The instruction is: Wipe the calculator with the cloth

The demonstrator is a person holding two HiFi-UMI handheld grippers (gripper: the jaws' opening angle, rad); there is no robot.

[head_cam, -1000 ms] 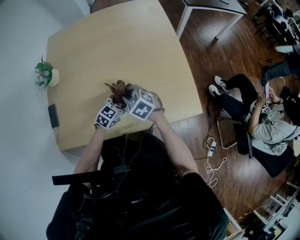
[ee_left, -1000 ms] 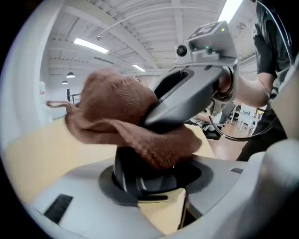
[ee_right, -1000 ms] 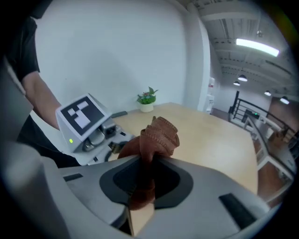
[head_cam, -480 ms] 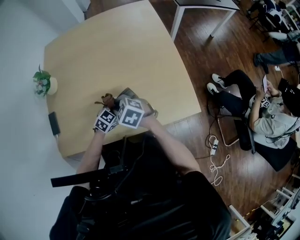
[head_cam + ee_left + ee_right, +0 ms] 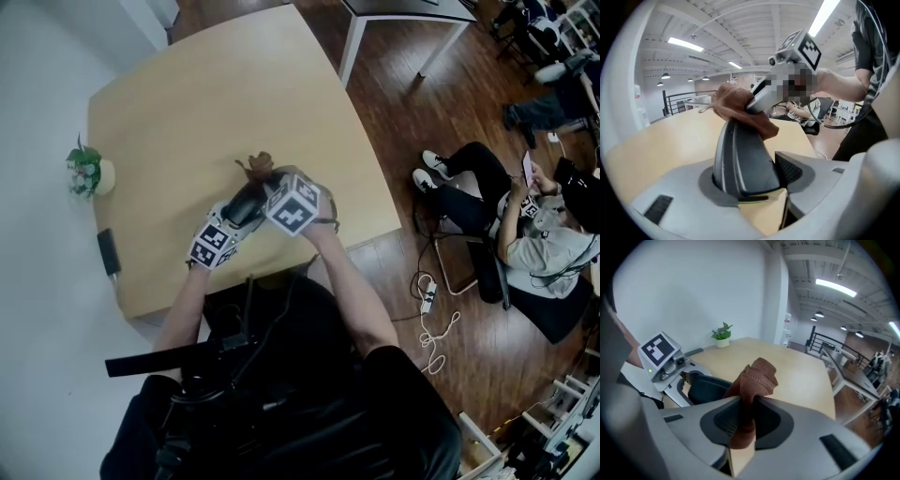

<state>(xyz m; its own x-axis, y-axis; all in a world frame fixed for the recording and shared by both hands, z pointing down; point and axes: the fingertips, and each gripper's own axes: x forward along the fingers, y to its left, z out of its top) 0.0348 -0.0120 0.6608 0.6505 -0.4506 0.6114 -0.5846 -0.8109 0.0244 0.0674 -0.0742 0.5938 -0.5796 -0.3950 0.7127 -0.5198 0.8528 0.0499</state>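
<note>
The left tool [image 5: 750,177] has the dark calculator [image 5: 740,154] between its jaws, which are opening. The calculator is held tilted above the desk [image 5: 216,94], just left of centre in the head view. The right tool [image 5: 743,420] pinches the brown cloth [image 5: 757,378], and the bunched cloth rests on the calculator's upper end.

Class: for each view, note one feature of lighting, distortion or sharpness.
Head view: even light, the table edges bow outward. Left gripper view: heavy fisheye, black corners, bright ceiling strip lights. Right gripper view: same rounding; the cloth is sharp.
</note>
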